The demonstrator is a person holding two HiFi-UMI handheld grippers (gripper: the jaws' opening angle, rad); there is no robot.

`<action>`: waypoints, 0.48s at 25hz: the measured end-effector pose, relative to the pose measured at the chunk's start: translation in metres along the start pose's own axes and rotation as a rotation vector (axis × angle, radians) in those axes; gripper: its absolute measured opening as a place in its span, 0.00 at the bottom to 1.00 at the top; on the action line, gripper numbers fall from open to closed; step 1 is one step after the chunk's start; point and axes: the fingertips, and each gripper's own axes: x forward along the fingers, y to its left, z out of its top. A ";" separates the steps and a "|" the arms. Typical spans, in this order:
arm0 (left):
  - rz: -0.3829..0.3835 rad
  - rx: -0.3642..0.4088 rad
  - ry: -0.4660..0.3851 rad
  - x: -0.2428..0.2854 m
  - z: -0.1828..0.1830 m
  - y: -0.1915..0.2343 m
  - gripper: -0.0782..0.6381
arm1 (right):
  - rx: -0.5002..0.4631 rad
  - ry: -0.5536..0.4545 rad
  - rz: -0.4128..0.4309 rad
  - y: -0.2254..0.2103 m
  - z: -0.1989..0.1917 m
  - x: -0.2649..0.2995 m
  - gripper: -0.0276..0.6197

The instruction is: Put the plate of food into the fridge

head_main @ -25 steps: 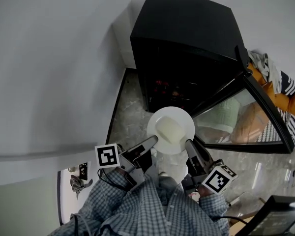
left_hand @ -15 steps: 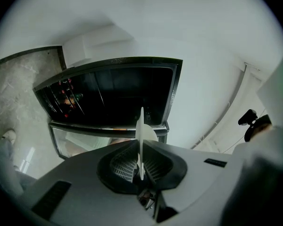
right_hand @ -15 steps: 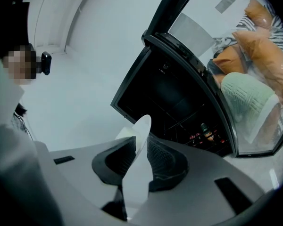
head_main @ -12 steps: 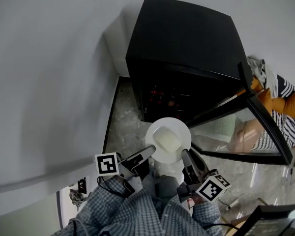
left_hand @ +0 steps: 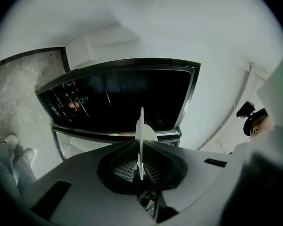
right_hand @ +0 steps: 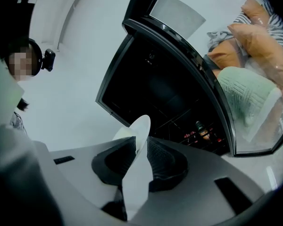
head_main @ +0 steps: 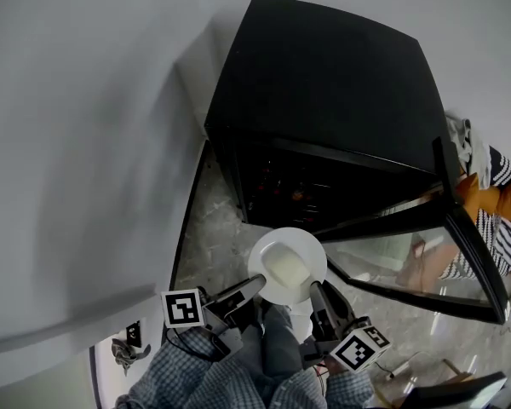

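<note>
The left gripper [head_main: 257, 285] and right gripper [head_main: 315, 290] are clamping the plate [head_main: 307, 247] rim at 8 and 4 o'clock. The plate is hovering outside the open fridge [head_main: 324, 92] at 12 o'clock; insertion is pending.

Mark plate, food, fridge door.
plate [head_main: 313, 247], head view, bare right rim.
food [head_main: 285, 267], head view, middle of the pale block.
fridge door [head_main: 409, 267], head view, glass pane.

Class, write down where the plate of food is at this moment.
In the head view the plate is low at centre, gripped at its edges by the left gripper and right gripper, just outside the open black fridge.
</note>
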 end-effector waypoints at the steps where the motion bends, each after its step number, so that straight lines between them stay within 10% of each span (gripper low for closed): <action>1: 0.008 0.009 0.000 0.002 0.002 0.005 0.13 | 0.003 0.004 -0.001 -0.006 -0.001 0.004 0.17; 12: 0.006 -0.010 -0.030 0.033 0.015 0.053 0.14 | 0.018 0.018 -0.032 -0.059 -0.002 0.031 0.16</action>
